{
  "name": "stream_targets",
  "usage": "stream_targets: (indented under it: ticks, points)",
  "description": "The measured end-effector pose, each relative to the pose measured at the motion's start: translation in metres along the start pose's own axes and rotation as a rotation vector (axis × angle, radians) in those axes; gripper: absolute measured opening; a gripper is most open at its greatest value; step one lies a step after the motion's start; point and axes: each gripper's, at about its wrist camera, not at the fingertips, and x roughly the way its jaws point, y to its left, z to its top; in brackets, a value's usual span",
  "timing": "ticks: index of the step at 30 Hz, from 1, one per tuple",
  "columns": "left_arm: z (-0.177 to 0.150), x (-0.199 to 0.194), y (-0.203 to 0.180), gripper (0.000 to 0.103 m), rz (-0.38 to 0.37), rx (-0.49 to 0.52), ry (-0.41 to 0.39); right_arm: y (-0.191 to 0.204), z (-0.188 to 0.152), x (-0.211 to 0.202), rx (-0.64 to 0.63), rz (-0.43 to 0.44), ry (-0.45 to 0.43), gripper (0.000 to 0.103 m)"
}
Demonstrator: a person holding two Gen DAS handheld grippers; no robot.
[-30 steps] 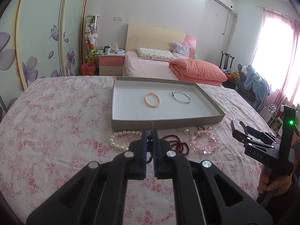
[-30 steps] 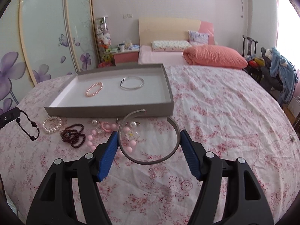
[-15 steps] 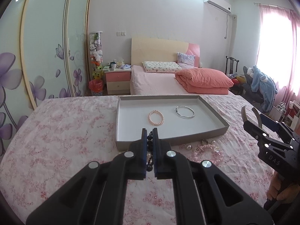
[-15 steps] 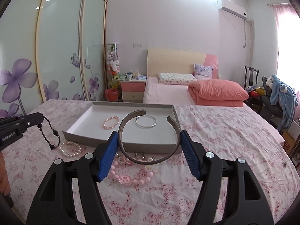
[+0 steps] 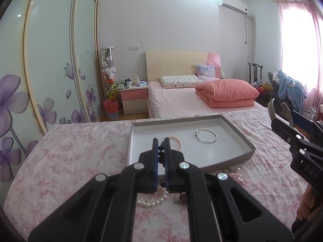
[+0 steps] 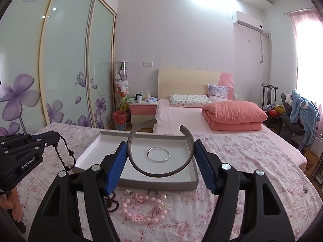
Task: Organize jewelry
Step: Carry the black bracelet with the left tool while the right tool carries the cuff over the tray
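A shallow grey tray lies on the pink flowered cloth. In it are a silver bangle and a pink pearl bracelet, which is half hidden by my finger. My left gripper is shut on a black bead string that dangles at the tray's near left corner. My right gripper hovers over the tray's front edge, its blue pads pressing the sides of a grey open cuff bangle.
In front of the tray lie a white pearl bracelet, dark red beads, a pink bead bracelet and small rings. A bed stands beyond, with sliding wardrobe doors at the left. A hand holds the left gripper.
Both grippers have risen and tipped upward, each still holding its piece. The bead string and the cuff have come up from above the loose jewelry to the tray's front edge.
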Motion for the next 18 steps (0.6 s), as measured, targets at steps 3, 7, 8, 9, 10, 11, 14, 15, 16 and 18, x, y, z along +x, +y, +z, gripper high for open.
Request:
stream_targets:
  ticks: [3,7,8,9,10,11,14,15,16,18]
  points:
    - [0.008,0.007,0.000,0.007,0.008,-0.010,-0.013,-0.003,0.007,0.005,0.008,-0.006,-0.023,0.067]
    - [0.018,0.021,0.003,0.007,0.009,-0.031,-0.024,-0.004,0.015,0.013,0.012,-0.011,-0.044,0.067]
    - [0.020,0.023,0.003,0.007,0.010,-0.034,-0.025,-0.004,0.015,0.015,0.012,-0.013,-0.046,0.067]
    - [0.022,0.027,0.003,0.007,0.012,-0.037,-0.026,-0.005,0.016,0.019,0.013,-0.014,-0.047,0.067]
    - [0.024,0.030,0.003,0.007,0.013,-0.039,-0.026,-0.005,0.016,0.022,0.013,-0.014,-0.047,0.067]
    - [0.026,0.035,0.002,0.007,0.012,-0.040,-0.024,-0.005,0.017,0.025,0.013,-0.014,-0.047,0.067]
    - [0.029,0.047,-0.001,0.007,0.013,-0.036,-0.019,-0.006,0.017,0.035,0.012,-0.017,-0.042,0.067]
    - [0.030,0.051,-0.002,0.007,0.015,-0.035,-0.017,-0.007,0.016,0.041,0.012,-0.018,-0.038,0.067]
    - [0.031,0.055,-0.002,0.007,0.016,-0.034,-0.014,-0.006,0.015,0.043,0.011,-0.020,-0.036,0.067]
    - [0.031,0.066,-0.002,0.007,0.016,-0.036,-0.004,-0.006,0.014,0.052,0.008,-0.024,-0.026,0.067]
